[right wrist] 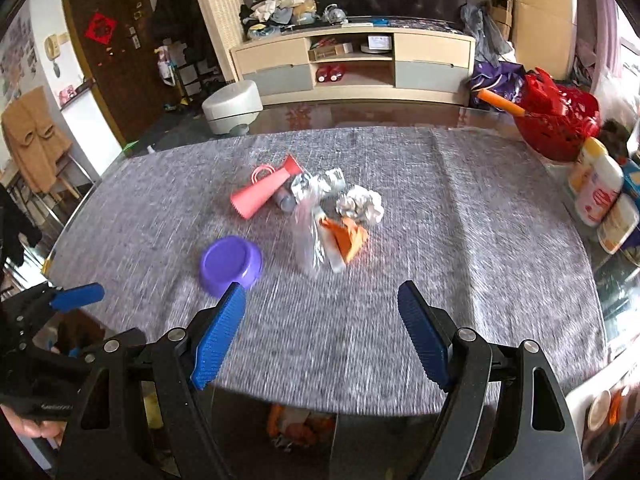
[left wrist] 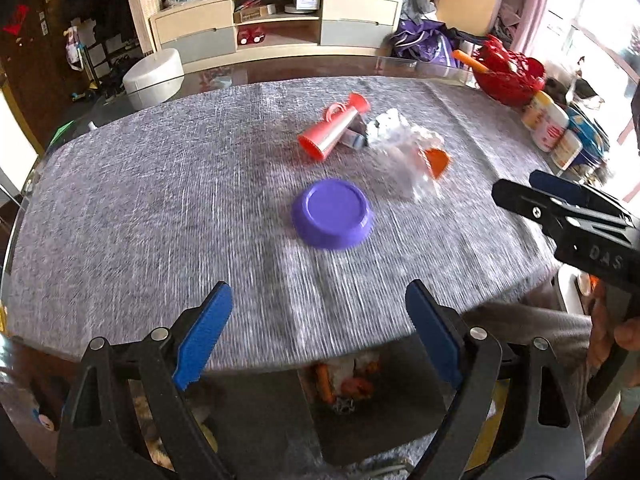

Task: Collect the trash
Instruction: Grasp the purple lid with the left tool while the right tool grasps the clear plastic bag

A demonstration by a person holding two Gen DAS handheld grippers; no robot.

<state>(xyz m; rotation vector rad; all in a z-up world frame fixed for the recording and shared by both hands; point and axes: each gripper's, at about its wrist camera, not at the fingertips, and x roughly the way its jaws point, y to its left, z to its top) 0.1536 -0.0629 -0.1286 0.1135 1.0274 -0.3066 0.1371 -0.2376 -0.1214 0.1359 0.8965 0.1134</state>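
Note:
A purple bowl (left wrist: 332, 219) lies upside down on the grey tablecloth (left wrist: 160, 200); it also shows in the right wrist view (right wrist: 231, 266). Behind it lie a pink toy horn (left wrist: 332, 130), a crumpled clear plastic wrapper (left wrist: 404, 164), an orange paper piece (left wrist: 438, 161) and crumpled foil (right wrist: 360, 205). My left gripper (left wrist: 318, 320) is open and empty above the near table edge. My right gripper (right wrist: 322, 320) is open and empty, also near the front edge; it shows at the right in the left wrist view (left wrist: 532, 192).
A red basket (right wrist: 558, 120) with an orange stick stands at the table's far right. Bottles and tubs (right wrist: 600, 196) line the right edge. A bin with trash (right wrist: 300, 426) shows under the glass table. A TV cabinet (right wrist: 352, 64) stands behind.

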